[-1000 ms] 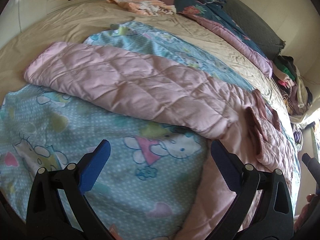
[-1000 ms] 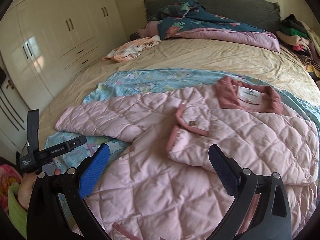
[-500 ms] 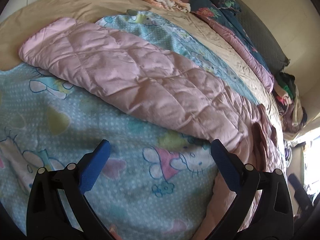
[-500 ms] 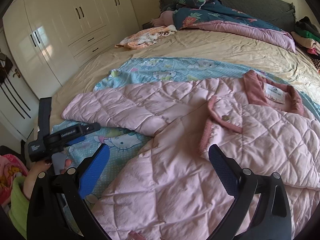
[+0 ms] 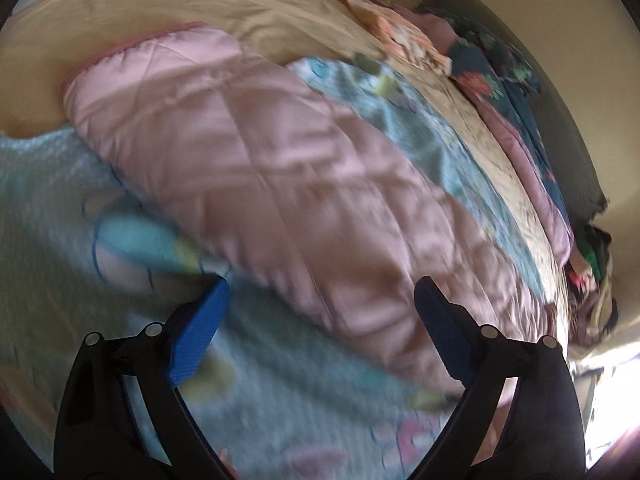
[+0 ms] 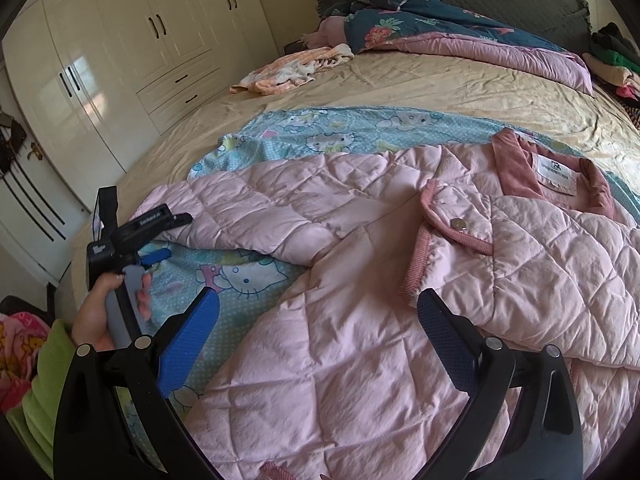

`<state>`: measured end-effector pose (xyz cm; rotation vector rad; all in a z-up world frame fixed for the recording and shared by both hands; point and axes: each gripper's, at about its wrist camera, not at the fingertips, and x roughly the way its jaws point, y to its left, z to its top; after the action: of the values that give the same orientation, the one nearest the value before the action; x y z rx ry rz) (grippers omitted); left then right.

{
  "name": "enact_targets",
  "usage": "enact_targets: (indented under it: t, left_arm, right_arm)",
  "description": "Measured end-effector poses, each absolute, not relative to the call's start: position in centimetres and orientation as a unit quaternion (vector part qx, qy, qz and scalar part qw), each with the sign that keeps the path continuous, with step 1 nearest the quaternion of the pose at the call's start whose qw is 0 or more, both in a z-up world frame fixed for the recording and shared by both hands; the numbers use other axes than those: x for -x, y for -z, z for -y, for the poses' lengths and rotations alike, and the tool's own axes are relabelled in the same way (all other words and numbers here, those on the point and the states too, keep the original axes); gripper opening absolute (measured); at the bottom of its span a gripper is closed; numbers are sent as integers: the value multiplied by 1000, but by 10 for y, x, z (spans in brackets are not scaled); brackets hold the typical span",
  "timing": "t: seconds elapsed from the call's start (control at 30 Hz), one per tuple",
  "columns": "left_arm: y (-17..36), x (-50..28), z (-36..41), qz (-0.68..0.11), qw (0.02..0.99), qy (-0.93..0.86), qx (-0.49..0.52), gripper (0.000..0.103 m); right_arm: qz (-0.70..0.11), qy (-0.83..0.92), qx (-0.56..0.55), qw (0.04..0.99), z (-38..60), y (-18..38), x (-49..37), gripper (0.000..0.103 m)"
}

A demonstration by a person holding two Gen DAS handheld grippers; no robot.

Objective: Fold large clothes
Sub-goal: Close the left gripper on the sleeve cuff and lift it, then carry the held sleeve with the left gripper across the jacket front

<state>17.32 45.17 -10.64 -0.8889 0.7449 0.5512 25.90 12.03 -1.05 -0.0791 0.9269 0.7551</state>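
White wardrobe doors (image 6: 132, 48) stand beside the bed (image 6: 420, 84). On the bed lies a blue cartoon sheet (image 6: 320, 136), and the pink quilted jacket (image 6: 360, 300) is spread over it. The left gripper (image 5: 320, 320) hovers released above the sleeve (image 5: 260, 160); the right gripper (image 6: 316, 320) is also released, above the jacket body.

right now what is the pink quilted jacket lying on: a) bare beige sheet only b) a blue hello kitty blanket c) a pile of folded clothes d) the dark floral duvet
b: the pink quilted jacket is spread over the blue hello kitty blanket, which shows under its sleeve and beyond its collar, while the dark floral duvet lies apart at the headboard.
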Motion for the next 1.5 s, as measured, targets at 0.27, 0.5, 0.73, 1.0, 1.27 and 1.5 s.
enact_targets:
  t: [0.27,0.5,0.73,1.0,1.27,1.5]
  left_arm:
    - [105,-181,-487,-334,787,-307,418,76]
    - [75,-168,-488,-305,809,-309,395,17]
    - [24,-156,-467,-264,840,-291,374,15]
    - [-40,-155,-431,-224,877,-249,344,14]
    - [-77,-157,-397,-205,897,-220,325,13]
    - [-97,-161,-372,-199,906,-202,314,13]
  right_arm:
    - [-432,-339,23,835,-100,4,-267,99]
    - [-429,-330,8,841,-80,-3,-270,99]
    - [-420,-321,-11,849,-62,-14,-267,99]
    - [-410,-312,-25,856,-38,-29,-255,99]
    - [-397,-298,-45,867,-7,-44,-245,99]
    - [-390,-283,-59,874,18,-52,-239,99]
